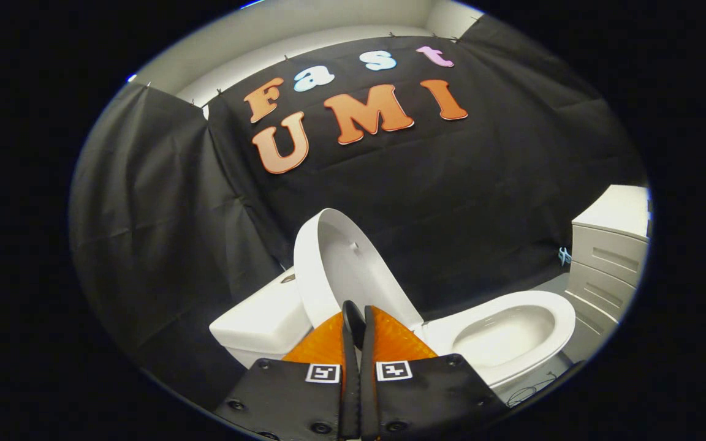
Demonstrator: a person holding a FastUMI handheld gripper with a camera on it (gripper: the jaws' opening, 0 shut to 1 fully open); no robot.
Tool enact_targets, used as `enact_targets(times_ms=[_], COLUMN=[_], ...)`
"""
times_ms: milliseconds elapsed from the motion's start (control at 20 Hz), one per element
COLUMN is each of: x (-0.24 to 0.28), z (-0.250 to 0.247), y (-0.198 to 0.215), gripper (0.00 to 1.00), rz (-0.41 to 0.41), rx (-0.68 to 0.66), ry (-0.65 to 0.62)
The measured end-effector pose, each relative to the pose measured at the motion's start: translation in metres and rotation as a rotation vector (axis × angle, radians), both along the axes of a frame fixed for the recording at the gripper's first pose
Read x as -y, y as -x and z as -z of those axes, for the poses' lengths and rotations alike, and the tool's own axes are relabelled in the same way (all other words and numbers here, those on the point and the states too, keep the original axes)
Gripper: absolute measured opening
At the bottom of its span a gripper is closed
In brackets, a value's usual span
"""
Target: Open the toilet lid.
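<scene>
Toilet lid [341, 269] raised upright against tank [261, 321]; bowl [506, 334] exposed, nothing visible inside. Fingers [383, 334] pressed together, nothing between, just before lid. Cabinet [610, 257] beyond bowl.

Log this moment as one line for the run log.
white toilet lid: raised upright against white tank | white bowl: exposed | gripper: fingers nearly together, nothing visibly held, just before lid | white drawer cabinet: beyond bowl

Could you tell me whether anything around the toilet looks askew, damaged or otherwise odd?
Nothing stands out. The toilet lid stands raised against the tank, the seat lies flat and looks clean, and the hand-held gripper has its fingers closed together just before the lid.
</scene>
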State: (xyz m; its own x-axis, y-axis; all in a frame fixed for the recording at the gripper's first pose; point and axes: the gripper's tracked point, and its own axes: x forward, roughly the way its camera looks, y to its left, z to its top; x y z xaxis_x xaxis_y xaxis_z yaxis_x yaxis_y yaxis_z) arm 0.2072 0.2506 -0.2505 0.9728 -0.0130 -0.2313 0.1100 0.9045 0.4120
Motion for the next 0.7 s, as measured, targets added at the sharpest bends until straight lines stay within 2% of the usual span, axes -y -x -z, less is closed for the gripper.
enact_targets(times_ms=[150,400,600,700], x=[-0.008,-0.018,-0.017,-0.021], z=[0.002,0.005,0.005,0.002], y=[-0.002,0.007,0.010,0.010], gripper=[0.08,0.08,0.08,0.18], rz=[0.012,0.012,0.012,-0.004], rx=[-0.006,-0.022,-0.030,-0.023], ry=[0.016,0.143,0.109,0.077])
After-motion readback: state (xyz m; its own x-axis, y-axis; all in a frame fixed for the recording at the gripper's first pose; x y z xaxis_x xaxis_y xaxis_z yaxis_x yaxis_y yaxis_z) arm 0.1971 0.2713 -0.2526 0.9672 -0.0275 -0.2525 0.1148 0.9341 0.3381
